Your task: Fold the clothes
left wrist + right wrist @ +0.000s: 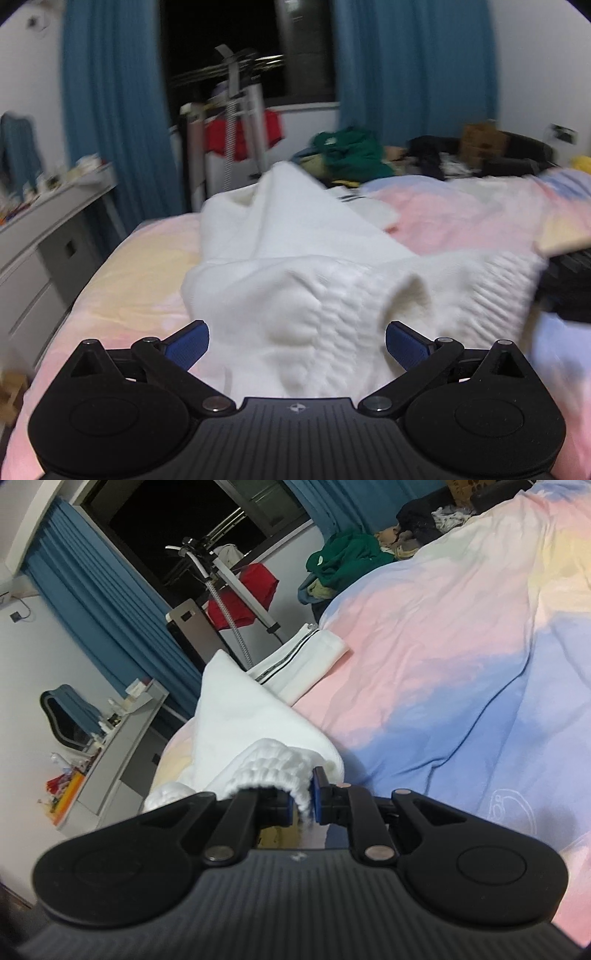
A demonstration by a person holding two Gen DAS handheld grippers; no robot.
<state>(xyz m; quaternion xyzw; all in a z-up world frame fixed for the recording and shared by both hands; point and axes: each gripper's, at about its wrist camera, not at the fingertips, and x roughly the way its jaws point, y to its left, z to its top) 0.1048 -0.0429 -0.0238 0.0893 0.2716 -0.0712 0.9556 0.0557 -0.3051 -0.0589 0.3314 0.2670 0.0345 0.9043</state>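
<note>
**White knit on the bed, one corner gripped**

Left gripper: blue-padded fingers spread wide, holding nothing. They sit to either side of a bunched fold of the white cable-knit sweater, which lies heaped on the pastel pink, yellow and blue bedspread.

Right gripper: fingers drawn narrow, pinching a ribbed edge of the sweater; cloth rises from the bed towards the grip.

Just beyond the sweater, a white folded garment with a black striped band lies flat on the bedspread.

Far side of bed: green garment in a pile of dark clothes. Blue curtains frame a dark window. Red cloth hangs on a metal rack. Grey desk at left, cluttered with small items.
</note>
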